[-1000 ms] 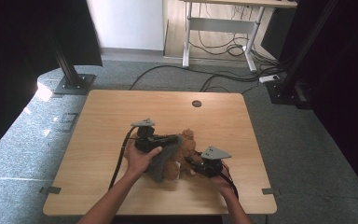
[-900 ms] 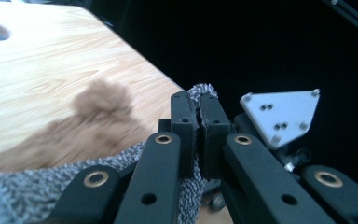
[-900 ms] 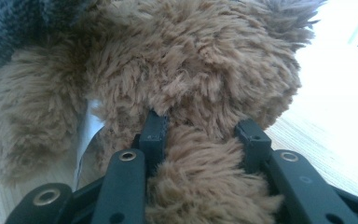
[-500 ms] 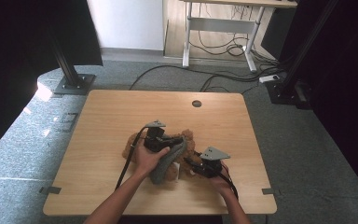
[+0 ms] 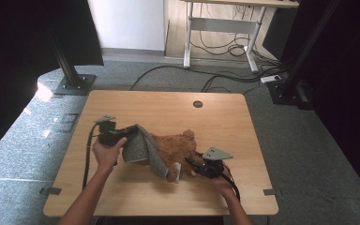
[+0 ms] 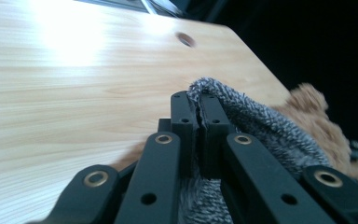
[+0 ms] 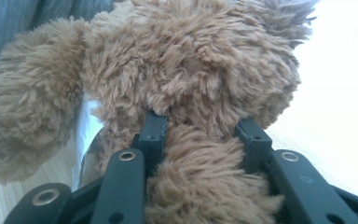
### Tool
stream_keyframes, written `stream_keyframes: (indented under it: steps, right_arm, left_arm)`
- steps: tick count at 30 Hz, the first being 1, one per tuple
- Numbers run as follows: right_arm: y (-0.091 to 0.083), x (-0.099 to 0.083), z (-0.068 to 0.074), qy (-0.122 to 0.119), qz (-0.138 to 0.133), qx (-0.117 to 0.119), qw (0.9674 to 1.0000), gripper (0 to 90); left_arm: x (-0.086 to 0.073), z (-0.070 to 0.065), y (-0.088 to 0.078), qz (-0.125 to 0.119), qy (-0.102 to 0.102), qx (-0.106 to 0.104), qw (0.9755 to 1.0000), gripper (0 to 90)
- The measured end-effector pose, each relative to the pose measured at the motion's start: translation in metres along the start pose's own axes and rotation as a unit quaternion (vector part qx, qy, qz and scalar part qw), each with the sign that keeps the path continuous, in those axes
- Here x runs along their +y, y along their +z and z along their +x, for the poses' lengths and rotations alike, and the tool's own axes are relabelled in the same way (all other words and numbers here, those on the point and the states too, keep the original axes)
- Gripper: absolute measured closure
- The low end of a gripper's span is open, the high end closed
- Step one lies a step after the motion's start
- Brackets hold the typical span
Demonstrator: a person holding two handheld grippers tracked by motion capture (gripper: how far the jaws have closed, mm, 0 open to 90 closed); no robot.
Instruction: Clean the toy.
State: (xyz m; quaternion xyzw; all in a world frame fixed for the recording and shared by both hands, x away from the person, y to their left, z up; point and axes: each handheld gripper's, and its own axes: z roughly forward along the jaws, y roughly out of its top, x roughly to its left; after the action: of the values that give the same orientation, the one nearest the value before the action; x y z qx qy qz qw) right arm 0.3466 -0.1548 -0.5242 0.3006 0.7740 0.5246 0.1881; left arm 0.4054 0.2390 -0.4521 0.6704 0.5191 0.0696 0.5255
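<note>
Left gripper (image 5: 130,131), clamped on grey knitted cloth (image 5: 145,149), shifted leftward, peeling it off brown plush bear (image 5: 176,145) mid-table. Right gripper (image 5: 193,164) clamped on bear's limb. Bare wooden table (image 5: 168,105) beyond.

We can read no text, label, brand, number or sign anywhere in these views; the white tag (image 5: 176,171) on the plush toy (image 5: 176,146) is too small and blurred for us to make out.
</note>
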Motion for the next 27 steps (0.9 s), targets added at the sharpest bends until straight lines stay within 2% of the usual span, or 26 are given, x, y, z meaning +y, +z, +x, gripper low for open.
stream_keyframes:
  steps: [1, 3, 9, 12, 16, 18, 22, 25, 27]
  right_arm:
    - [0.000, 0.000, 0.000, 0.001, 0.000, 0.000, 1.0000, 61.5]
    - [0.001, 0.000, -0.001, 0.004, -0.001, 0.000, 1.0000, 61.5]
    - [0.000, 0.000, 0.000, 0.005, 0.000, -0.001, 1.0000, 61.4]
    - [0.000, -0.001, 0.000, 0.005, -0.001, -0.001, 1.0000, 61.4]
    - [0.000, -0.001, -0.001, 0.006, -0.001, 0.000, 1.0000, 61.2]
    - [0.000, -0.001, -0.001, 0.007, -0.002, 0.000, 1.0000, 61.2]
    - [0.001, -0.001, 0.000, 0.009, -0.003, -0.001, 1.0000, 61.2]
    - [0.001, -0.001, 0.001, 0.001, -0.003, -0.001, 1.0000, 61.3]
    - [0.001, 0.000, 0.005, -0.010, -0.007, -0.003, 0.9999, 61.5]
  left_arm:
    - [0.000, 0.004, -0.004, -0.004, -0.007, -0.001, 1.0000, 85.9]
    - [-0.001, 0.004, -0.005, -0.004, -0.007, -0.003, 1.0000, 85.9]
    - [-0.008, -0.013, 0.013, 0.014, 0.015, -0.020, 0.9996, 85.8]
    - [-0.009, -0.018, 0.019, 0.019, 0.020, -0.024, 0.9993, 85.5]
    - [-0.006, -0.022, 0.020, 0.017, 0.017, -0.035, 0.9991, 85.6]
    - [-0.003, -0.027, 0.020, 0.014, 0.006, -0.054, 0.9985, 85.6]
    - [0.005, -0.049, 0.029, 0.018, 0.013, -0.094, 0.9954, 85.5]
    - [0.010, -0.075, 0.045, 0.034, 0.034, -0.113, 0.9924, 85.4]
    - [0.010, -0.095, 0.059, 0.050, 0.052, -0.130, 0.9889, 85.4]
